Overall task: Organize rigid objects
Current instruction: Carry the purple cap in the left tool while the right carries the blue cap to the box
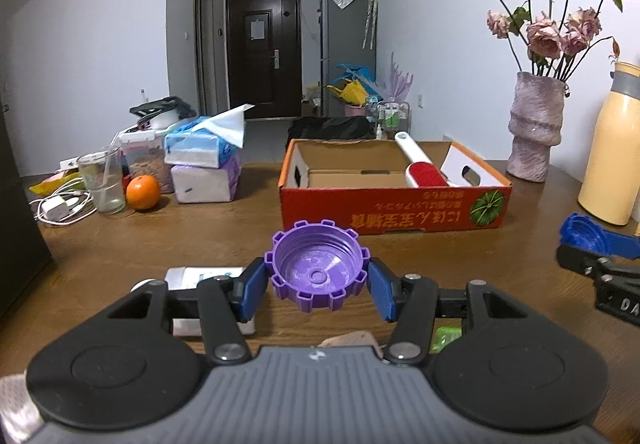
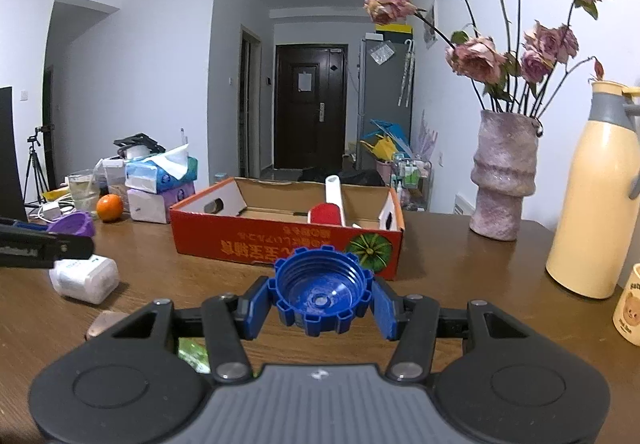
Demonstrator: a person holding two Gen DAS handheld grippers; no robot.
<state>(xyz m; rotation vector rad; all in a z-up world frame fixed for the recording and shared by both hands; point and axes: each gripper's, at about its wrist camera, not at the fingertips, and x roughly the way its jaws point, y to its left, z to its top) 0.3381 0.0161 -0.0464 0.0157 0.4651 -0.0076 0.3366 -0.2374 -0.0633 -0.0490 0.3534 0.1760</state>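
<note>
**Two caps held above the table, the open box ahead**

Lowest and nearest in the left wrist view, the left tool point(image 1: 318, 284) is closed on a purple cap point(image 1: 319, 266), its blue pads pressing the toothed rim from both sides, hollow side up; in the right wrist view the right tool point(image 2: 322, 304) grips a blue cap point(image 2: 322, 292) in the same way. Gripping the rim keeps each cap level and, I judge, easy to let fall into a container. Under the tools, the brown table point(image 1: 200, 240) carries a small white bottle point(image 2: 86, 280) lying on its side at the left of the frame. Further, in the middle of both frames, stands the red cardboard box point(image 1: 394, 206), open at the top, with a red and white brush point(image 1: 422, 166) already inside; it is probably the place for the caps. Behind it, at the right, are a vase point(image 1: 534, 128) with dried roses and a yellow flask point(image 2: 592, 200).
</note>
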